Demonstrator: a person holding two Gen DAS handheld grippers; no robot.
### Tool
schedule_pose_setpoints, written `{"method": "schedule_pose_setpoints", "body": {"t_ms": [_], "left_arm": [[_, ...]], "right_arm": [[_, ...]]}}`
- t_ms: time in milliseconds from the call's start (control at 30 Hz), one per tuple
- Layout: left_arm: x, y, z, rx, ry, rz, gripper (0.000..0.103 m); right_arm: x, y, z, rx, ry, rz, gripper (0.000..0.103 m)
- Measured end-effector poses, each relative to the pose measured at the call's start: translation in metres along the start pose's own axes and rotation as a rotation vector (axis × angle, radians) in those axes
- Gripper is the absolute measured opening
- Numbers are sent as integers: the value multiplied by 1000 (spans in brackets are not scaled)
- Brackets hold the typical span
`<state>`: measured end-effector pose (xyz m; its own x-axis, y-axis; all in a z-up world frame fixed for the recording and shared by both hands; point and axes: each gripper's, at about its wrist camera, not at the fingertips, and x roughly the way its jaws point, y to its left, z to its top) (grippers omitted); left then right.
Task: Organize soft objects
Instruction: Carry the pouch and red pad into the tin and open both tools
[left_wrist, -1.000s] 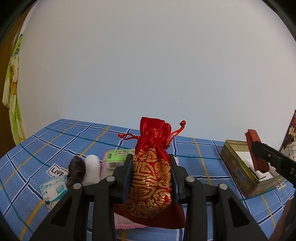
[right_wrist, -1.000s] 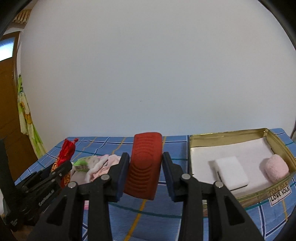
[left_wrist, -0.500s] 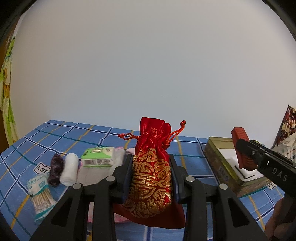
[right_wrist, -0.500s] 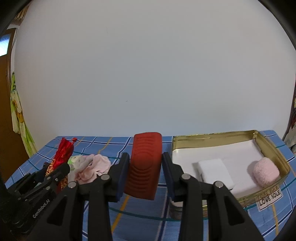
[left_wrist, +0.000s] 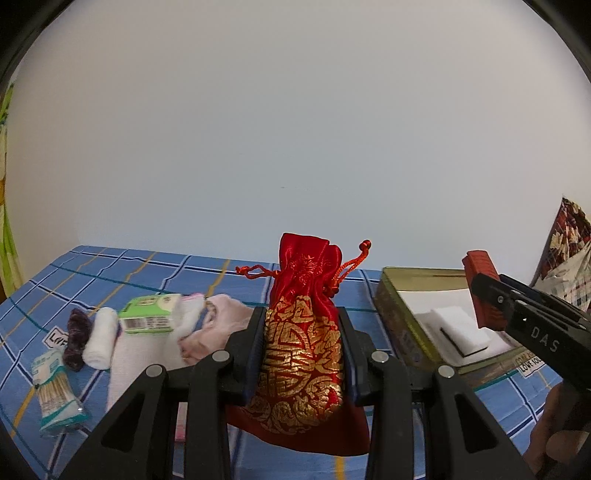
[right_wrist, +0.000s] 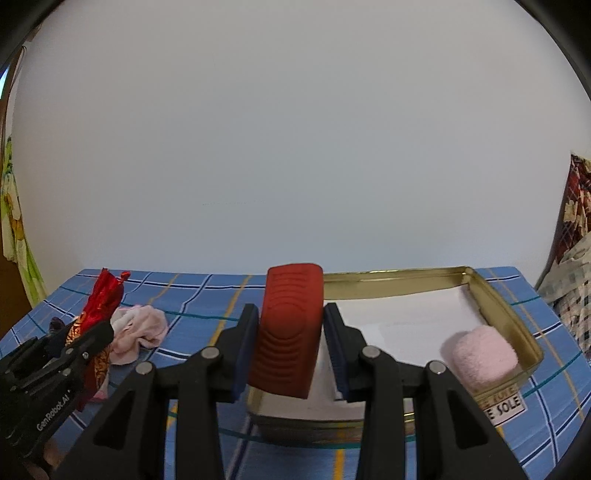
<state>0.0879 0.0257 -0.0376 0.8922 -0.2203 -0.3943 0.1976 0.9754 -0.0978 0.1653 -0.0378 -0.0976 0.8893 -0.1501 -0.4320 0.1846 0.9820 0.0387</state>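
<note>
Both grippers have shifted toward the tin (right_wrist: 495, 314), which now sits nearer in each view; delivery looks close. Cotton swab pack (left_wrist: 55, 391): crinkly plastic, lying on the checked cloth (left_wrist: 155, 269). Gauze roll (left_wrist: 101, 332): white, cylindrical, beside a dark scrunchie (left_wrist: 75, 338). Left gripper (left_wrist: 301, 354): clamped on the pouch (left_wrist: 304, 332), red satin with gold brocade and drawstring. Right gripper (right_wrist: 288, 345): clamped on the red block (right_wrist: 290, 325), ridged, at the tin's near-left edge. Tin holds a white sponge (left_wrist: 458, 326) and a fuzzy pink puff (right_wrist: 482, 354).
</note>
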Motion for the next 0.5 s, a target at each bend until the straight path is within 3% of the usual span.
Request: {"method": "schedule_pose_setpoints", "body": {"t_ms": [500], "left_arm": [[48, 3, -6, 33, 10, -47, 38]], "right_arm": [[-15, -39, 6, -8, -35, -75, 37]]}}
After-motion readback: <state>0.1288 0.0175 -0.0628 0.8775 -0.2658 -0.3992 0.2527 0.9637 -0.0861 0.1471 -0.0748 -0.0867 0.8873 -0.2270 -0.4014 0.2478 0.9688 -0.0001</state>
